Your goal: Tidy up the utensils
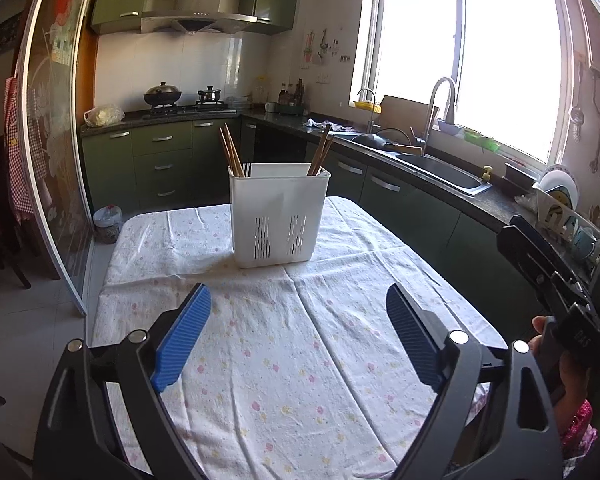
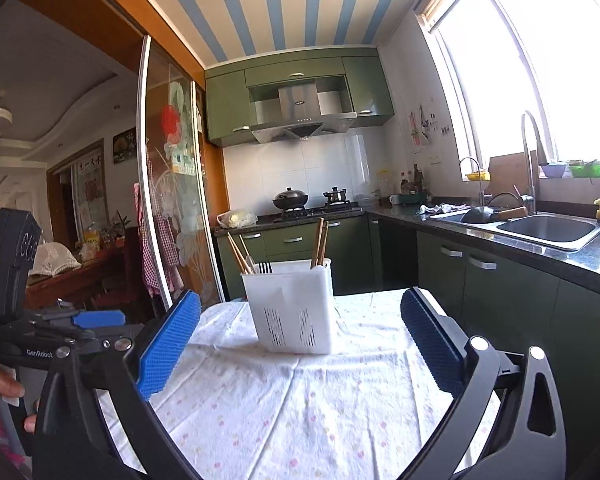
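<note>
A white slotted utensil holder (image 1: 278,218) (image 2: 294,310) stands upright on the table with the floral cloth (image 1: 284,340) (image 2: 300,408). Wooden chopsticks (image 1: 231,152) lean in its left compartment, and more chopsticks (image 1: 321,150) (image 2: 321,242) stand in the right one. In the right wrist view a pale spoon and dark fork tips (image 2: 265,267) also stick out near the left chopsticks (image 2: 238,254). My left gripper (image 1: 298,336) is open over the bare cloth, short of the holder, nothing between its blue pads. My right gripper (image 2: 300,344) is open too, level with the holder and empty.
A green kitchen counter with a steel sink (image 1: 444,168) (image 2: 552,230) runs along the right. A glass sliding door (image 1: 56,152) (image 2: 168,184) stands to the left. The other gripper's black body and a hand show at each view's edge (image 1: 556,280) (image 2: 16,320).
</note>
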`<control>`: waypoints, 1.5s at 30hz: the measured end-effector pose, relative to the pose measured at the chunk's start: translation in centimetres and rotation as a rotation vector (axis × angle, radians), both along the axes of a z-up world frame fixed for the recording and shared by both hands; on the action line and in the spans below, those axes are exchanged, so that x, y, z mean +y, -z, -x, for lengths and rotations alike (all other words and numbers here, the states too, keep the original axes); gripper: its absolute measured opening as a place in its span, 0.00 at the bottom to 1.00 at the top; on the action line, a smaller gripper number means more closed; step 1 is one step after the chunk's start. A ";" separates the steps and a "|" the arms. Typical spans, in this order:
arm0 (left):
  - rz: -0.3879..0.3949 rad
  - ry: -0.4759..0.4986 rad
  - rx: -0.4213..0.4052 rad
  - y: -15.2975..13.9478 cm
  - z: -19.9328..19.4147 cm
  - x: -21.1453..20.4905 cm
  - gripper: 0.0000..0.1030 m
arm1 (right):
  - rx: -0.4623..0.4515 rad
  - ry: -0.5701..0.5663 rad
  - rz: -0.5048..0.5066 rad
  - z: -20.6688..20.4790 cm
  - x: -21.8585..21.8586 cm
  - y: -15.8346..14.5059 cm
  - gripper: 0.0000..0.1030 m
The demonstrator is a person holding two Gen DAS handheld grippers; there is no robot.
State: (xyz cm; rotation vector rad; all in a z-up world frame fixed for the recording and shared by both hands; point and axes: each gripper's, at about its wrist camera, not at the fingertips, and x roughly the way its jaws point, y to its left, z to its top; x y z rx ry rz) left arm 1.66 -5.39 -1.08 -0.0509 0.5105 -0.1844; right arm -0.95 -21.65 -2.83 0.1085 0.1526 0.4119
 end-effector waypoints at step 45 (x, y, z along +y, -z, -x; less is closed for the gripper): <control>-0.035 -0.151 -0.101 -2.3 7.5 3.5 0.93 | 0.019 0.046 0.082 4.9 -1.4 -4.0 0.96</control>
